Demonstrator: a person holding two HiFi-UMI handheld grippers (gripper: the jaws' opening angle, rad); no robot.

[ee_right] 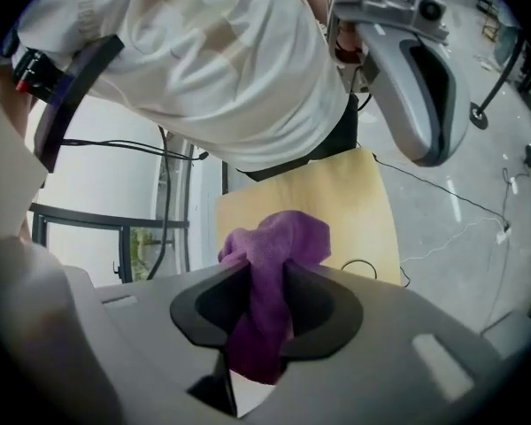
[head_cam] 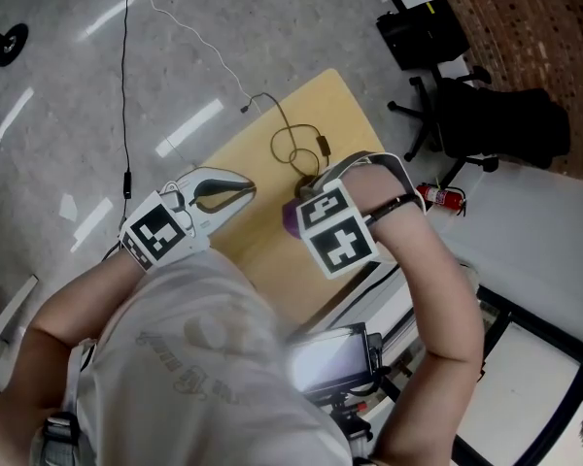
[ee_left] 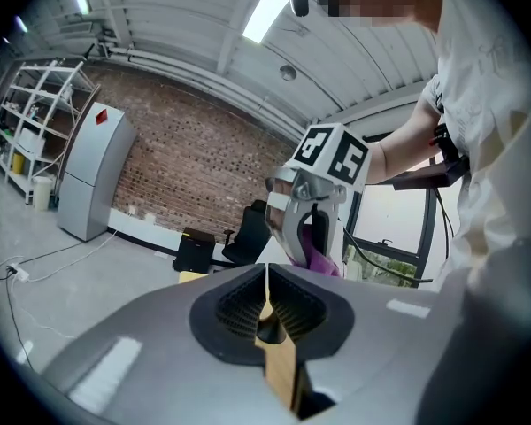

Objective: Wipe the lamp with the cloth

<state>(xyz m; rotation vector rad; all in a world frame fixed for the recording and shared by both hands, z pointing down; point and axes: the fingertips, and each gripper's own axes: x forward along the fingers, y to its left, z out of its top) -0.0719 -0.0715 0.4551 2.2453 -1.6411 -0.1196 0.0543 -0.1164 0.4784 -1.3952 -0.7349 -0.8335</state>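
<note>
My right gripper (head_cam: 299, 212) hangs over the middle of the wooden table (head_cam: 272, 250), shut on a purple cloth (head_cam: 291, 217). The right gripper view shows the cloth (ee_right: 273, 255) bunched between the jaws and sticking out past the tips of the right gripper (ee_right: 265, 268). A brown cord (head_cam: 293, 149) loops on the table and runs under that gripper. I cannot make out the lamp itself. My left gripper (head_cam: 245, 190) is held level over the table's left edge, its jaws shut with nothing in them (ee_left: 265, 277). From the left gripper view the right gripper (ee_left: 311, 211) and cloth (ee_left: 319, 253) sit just ahead.
A black office chair (head_cam: 486, 124), a red fire extinguisher (head_cam: 441, 196) and a black box (head_cam: 423, 29) stand on the floor beyond the table's right side. A thin cable (head_cam: 126, 85) trails across the floor at left. A screen device (head_cam: 330, 362) sits at the person's chest.
</note>
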